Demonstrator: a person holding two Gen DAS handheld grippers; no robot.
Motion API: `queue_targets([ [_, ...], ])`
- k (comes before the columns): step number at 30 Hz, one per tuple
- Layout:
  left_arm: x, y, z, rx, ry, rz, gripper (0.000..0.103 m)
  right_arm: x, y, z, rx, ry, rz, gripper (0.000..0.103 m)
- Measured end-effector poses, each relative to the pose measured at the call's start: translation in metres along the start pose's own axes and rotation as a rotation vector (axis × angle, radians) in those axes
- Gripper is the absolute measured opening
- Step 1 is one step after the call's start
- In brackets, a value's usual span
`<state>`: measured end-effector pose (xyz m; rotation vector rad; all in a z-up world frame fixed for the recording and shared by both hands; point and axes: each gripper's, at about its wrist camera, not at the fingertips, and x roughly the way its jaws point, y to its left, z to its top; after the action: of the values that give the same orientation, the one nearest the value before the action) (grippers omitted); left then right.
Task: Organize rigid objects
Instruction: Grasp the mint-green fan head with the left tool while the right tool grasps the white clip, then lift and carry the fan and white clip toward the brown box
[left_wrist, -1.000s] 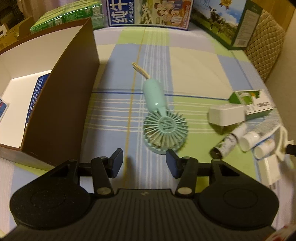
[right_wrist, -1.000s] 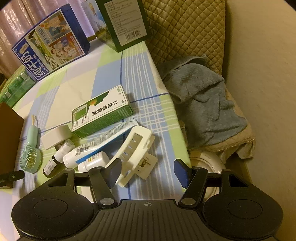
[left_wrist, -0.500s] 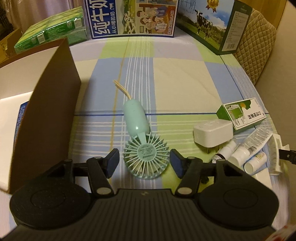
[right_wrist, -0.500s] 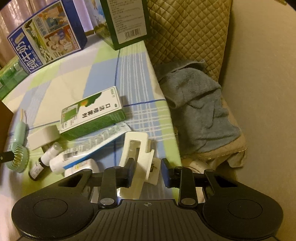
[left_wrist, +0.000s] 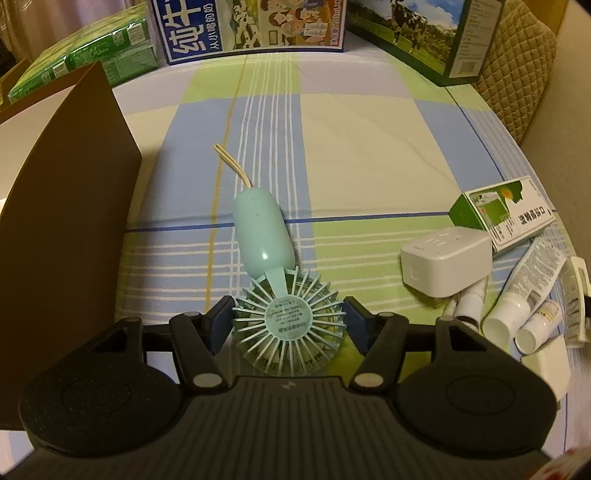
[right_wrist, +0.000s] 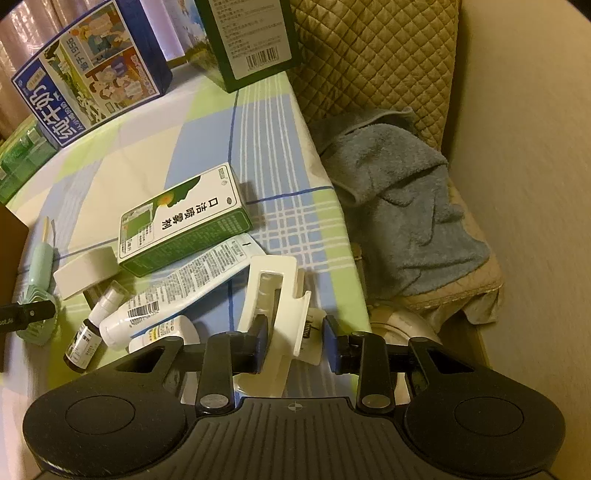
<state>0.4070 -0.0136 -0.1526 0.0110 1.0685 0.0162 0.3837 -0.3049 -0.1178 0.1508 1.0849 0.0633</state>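
A mint handheld fan lies on the checked tablecloth, its round head between the fingers of my left gripper. The jaws touch both sides of the head. The fan also shows at the left in the right wrist view. My right gripper has its jaws around the hinge end of a white hair claw clip, with a small gap on the right side. The clip lies at the table's right edge, partly on a white tube.
A brown open cardboard box stands at the left. A white plug adapter, a green-white carton, small bottles and tubes lie clustered by the clip. Milk cartons line the far edge. A grey towel lies on a chair beyond the table.
My left gripper moved forward over the fan head and closed on it. My right gripper narrowed and moved onto the clip, which shifted a little.
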Motion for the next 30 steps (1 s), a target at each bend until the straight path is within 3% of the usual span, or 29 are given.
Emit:
queue_targets([
  [8,-0.012,0.023,-0.020,0.051,0.017,-0.042,0.060,0.001,0.000,0.001,-0.017,-0.001,-0.007,0.029],
  [17,-0.008,0.033,-0.016,-0.008,0.050,-0.048,0.060,0.002,0.008,0.000,-0.056,-0.005,-0.043,0.025],
  [20,-0.009,0.032,-0.017,-0.013,0.042,-0.038,0.059,-0.001,0.006,-0.002,-0.053,-0.013,-0.049,0.017],
  [30,-0.029,0.032,-0.034,0.039,0.010,-0.051,0.059,-0.018,-0.005,-0.013,0.001,-0.027,-0.025,0.017],
])
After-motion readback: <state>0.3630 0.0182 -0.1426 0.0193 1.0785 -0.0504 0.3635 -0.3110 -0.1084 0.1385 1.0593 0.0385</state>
